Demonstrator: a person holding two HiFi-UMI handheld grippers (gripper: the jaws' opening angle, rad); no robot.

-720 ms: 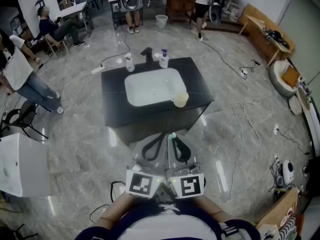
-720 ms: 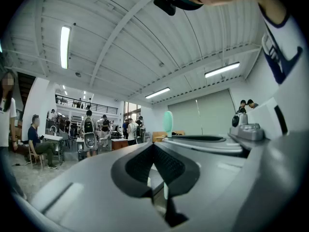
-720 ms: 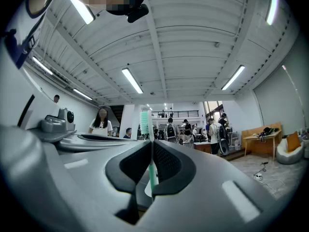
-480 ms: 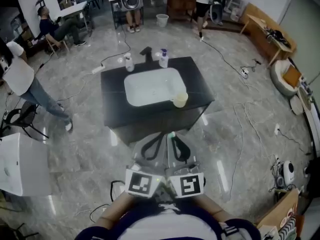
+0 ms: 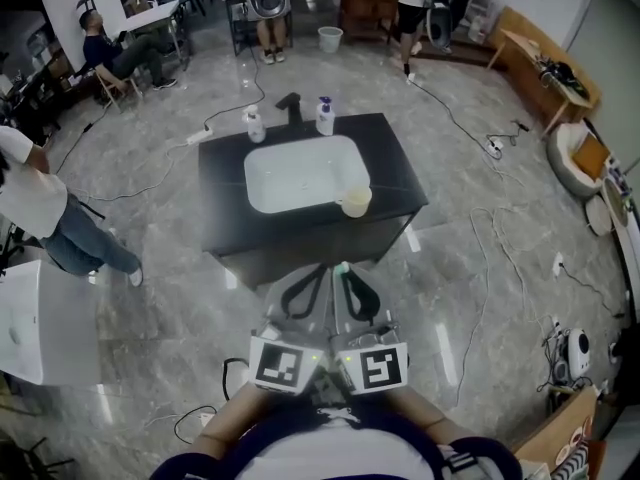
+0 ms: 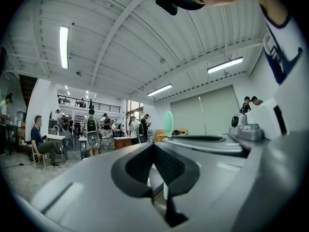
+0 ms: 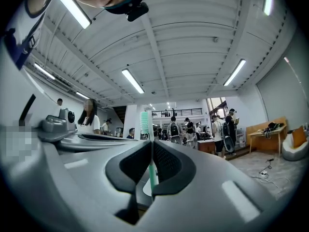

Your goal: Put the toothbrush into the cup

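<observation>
A pale yellow cup stands on the black vanity counter, at the right front corner of the white sink. Both grippers are held side by side close to my body, well short of the vanity. My right gripper is shut on a green toothbrush, whose head sticks up above the pads; its tip shows in the head view. That toothbrush also shows to the right in the left gripper view. My left gripper is shut with nothing held.
A black faucet and two pump bottles stand behind the sink. Cables trail over the marble floor. A person walks at the left beside a white unit. Desks and seated people fill the far end.
The person at the left has walked further down and left. Both grippers stay where they were, the toothbrush still gripped.
</observation>
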